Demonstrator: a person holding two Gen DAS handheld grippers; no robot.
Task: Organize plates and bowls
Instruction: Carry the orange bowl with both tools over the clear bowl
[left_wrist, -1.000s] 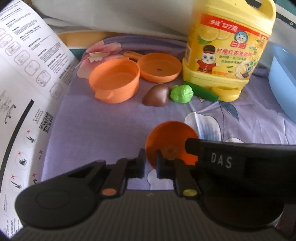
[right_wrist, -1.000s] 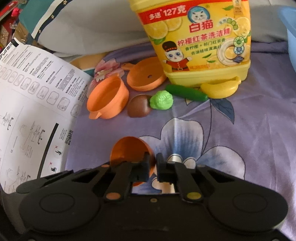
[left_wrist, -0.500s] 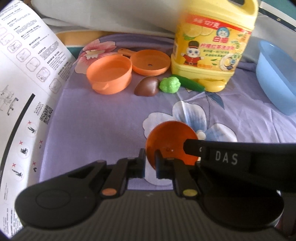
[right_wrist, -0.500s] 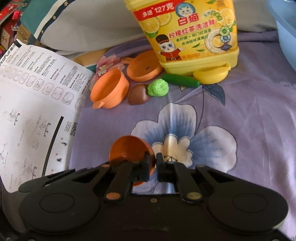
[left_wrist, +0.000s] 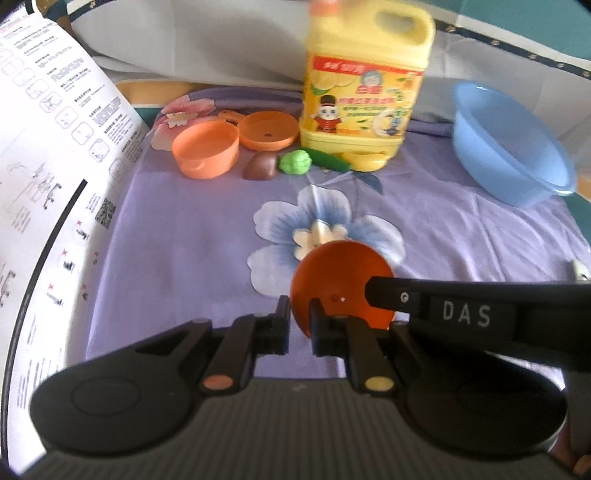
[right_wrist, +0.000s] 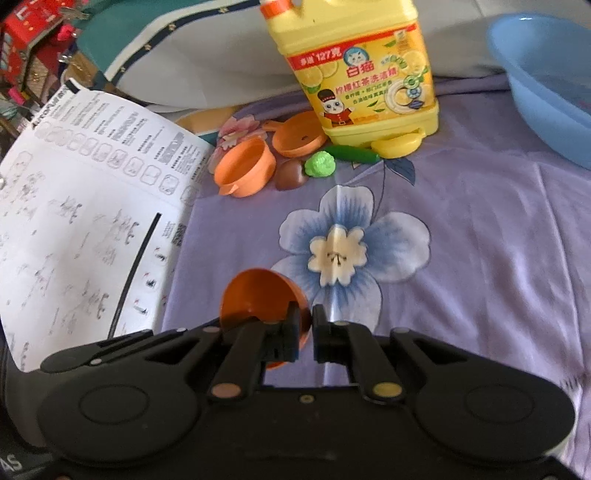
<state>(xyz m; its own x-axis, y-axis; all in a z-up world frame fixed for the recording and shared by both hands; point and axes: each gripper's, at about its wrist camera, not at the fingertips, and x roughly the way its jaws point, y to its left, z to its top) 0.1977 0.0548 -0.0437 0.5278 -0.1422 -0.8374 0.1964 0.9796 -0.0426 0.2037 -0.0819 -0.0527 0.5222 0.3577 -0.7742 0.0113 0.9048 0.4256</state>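
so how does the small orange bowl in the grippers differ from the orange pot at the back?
The bowl is darker orange; the pot is paler. The bowl is rounded with no handle in view; the pot is straight-walled with a side tab handle. The bowl is held tilted above the cloth, its rim between the fingers of both the left hand-held gripper and the right hand-held gripper; the pot sits upright on the cloth, untouched. Both are open-topped plastic.

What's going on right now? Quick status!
Left gripper and right gripper: jaws shut on the small orange bowl, one rim each. Bowl held above the purple cloth. Nothing in the way nearby.
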